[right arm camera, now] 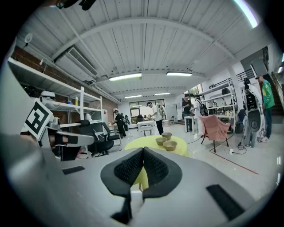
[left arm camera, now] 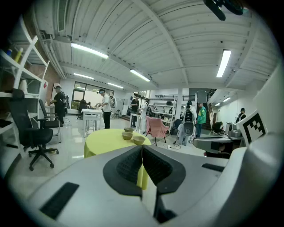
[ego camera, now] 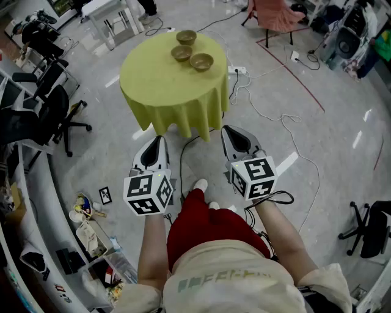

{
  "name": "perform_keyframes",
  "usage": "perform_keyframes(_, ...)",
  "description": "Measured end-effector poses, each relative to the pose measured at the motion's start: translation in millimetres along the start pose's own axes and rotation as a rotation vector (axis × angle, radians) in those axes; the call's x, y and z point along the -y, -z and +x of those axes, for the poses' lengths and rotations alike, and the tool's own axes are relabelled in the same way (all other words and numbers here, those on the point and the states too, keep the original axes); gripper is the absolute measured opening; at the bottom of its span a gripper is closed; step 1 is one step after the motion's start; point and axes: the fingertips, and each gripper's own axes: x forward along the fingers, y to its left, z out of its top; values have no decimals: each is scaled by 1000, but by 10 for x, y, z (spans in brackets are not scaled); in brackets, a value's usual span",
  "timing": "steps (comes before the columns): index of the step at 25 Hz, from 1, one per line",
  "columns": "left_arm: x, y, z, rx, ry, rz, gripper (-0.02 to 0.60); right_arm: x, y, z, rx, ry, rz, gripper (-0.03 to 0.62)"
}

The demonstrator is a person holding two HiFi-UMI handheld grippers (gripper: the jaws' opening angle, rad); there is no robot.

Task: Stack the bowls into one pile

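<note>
Three tan bowls stand apart on a round table with a yellow-green cloth (ego camera: 165, 92): one at the back (ego camera: 186, 37), one in the middle (ego camera: 181, 54), one at the right (ego camera: 201, 62). The bowls show small in the left gripper view (left arm camera: 133, 135) and the right gripper view (right arm camera: 166, 141). My left gripper (ego camera: 160, 142) and right gripper (ego camera: 227, 132) are both shut and empty, held well short of the table over the floor. In the left gripper view the left gripper (left arm camera: 142, 148) has its pads pressed together, as does the right gripper (right arm camera: 143, 151) in its own view.
White cables (ego camera: 269, 113) trail over the floor right of the table. A black office chair (ego camera: 52, 116) stands to the left, another (ego camera: 369, 229) at the far right. A pink-draped chair (ego camera: 275, 15) is behind. Clutter lines the bench at lower left (ego camera: 91, 238). People stand far off (left arm camera: 105, 108).
</note>
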Motion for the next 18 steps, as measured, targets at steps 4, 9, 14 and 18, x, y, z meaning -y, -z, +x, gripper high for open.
perform_keyframes(4, 20, -3, -4, 8, 6, 8, 23, -6, -46, 9, 21, 11, -5, 35)
perform_keyframes(9, -35, -8, -12, 13, -4, 4, 23, -21, -98, 28, 35, 3, -23, 35)
perform_keyframes(14, 30, -87, 9, 22, 0, 12, 23, 4, -161, 4, 42, -1, -37, 35)
perform_keyframes(18, 112, -99, 45, 23, 9, 11, 23, 77, -203, -29, 49, 15, -56, 35)
